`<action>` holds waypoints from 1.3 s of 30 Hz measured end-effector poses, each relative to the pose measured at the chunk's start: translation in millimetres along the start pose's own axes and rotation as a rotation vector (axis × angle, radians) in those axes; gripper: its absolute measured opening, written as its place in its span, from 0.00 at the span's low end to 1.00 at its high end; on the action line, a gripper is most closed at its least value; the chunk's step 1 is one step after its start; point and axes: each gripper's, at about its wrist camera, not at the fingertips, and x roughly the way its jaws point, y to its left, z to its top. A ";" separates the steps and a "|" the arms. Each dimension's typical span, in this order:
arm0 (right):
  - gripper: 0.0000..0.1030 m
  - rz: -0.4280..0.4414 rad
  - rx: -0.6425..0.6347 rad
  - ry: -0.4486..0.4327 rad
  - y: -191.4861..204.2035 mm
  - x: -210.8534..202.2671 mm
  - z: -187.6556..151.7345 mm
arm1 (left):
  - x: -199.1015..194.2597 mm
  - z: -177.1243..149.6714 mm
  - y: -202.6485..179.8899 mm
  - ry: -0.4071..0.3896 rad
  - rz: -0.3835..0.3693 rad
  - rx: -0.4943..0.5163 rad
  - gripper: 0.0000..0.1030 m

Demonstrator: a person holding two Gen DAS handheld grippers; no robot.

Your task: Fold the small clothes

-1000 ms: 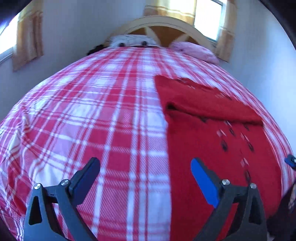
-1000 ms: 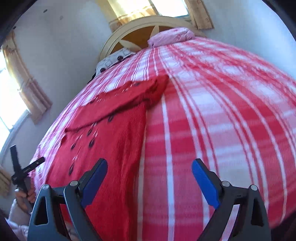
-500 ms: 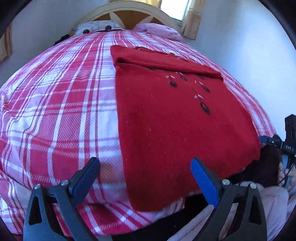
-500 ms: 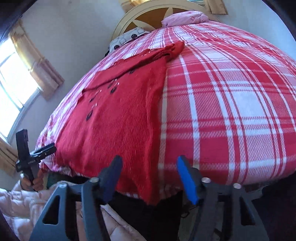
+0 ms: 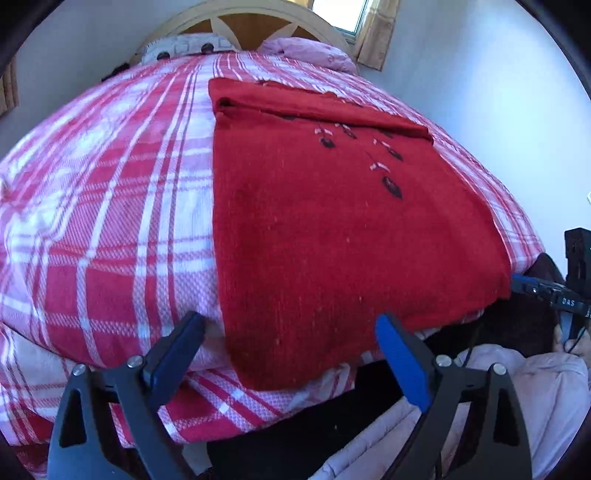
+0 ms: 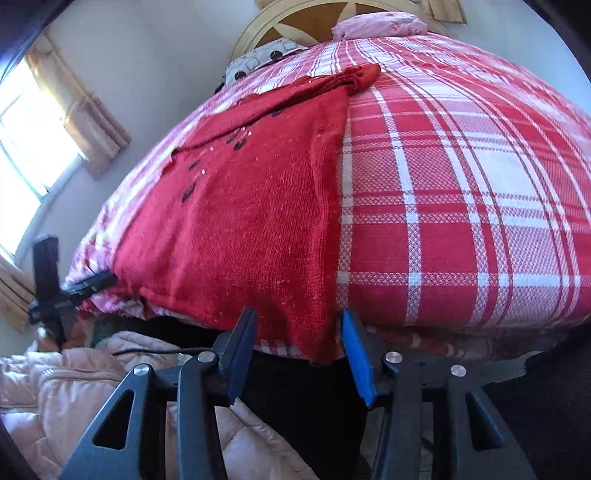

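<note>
A red knit sweater with small dark motifs lies flat on the bed, its hem hanging over the near edge; its far end is folded over. It also shows in the right wrist view. My left gripper is open, its jaws either side of the hem's left corner. My right gripper is partly open, jaws straddling the hem's right corner without pinching it. The right gripper's tip shows at the right of the left wrist view; the left gripper shows at the left of the right wrist view.
A red and white plaid bedspread covers the bed. Pillows and a wooden headboard are at the far end. A pink padded jacket is below the bed edge. Walls and curtained windows surround the bed.
Both grippers have dropped back and down from over the bed to the sweater's hem at the near edge. The right gripper's jaws have narrowed around the hem corner.
</note>
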 end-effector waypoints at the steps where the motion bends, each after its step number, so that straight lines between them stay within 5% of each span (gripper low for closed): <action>1: 0.47 0.014 0.010 0.001 -0.7 1.5 0.2 | 2.1 -2.0 3.2 0.008 -0.015 -0.022 0.93; 3: 0.45 0.032 0.015 0.015 -0.2 6.1 -1.3 | 11.1 -5.7 8.9 0.048 -0.046 -0.072 0.93; 6: 0.37 0.008 0.001 0.027 1.0 11.5 -3.6 | 30.4 -13.2 17.6 0.153 -0.105 -0.143 0.73; 8: 0.37 0.027 0.030 0.022 -4.4 12.1 -3.0 | 40.9 -19.1 24.6 0.205 -0.114 -0.197 0.68; 15: 0.38 0.050 0.068 0.015 -10.5 13.7 -2.0 | 22.4 -17.3 10.9 0.129 -0.026 -0.129 0.68; 21: 0.36 0.067 0.088 0.021 -16.1 21.0 -2.6 | 14.3 -19.2 3.9 0.102 -0.030 -0.110 0.67; 23: 0.17 0.046 0.063 0.037 -14.1 24.2 -2.9 | 11.4 -18.9 7.2 0.096 -0.073 -0.109 0.50; 25: 0.10 0.052 0.048 0.045 -12.4 23.8 -2.8 | 12.4 -18.0 3.1 0.119 -0.114 -0.098 0.25; 33: 0.07 0.281 0.061 0.010 5.1 1.1 14.6 | 0.7 -4.5 -4.0 0.114 -0.190 -0.076 0.14; 39: 0.07 0.421 0.082 -0.097 12.2 -18.3 70.7 | -35.7 26.8 -4.9 0.035 -0.262 -0.081 0.14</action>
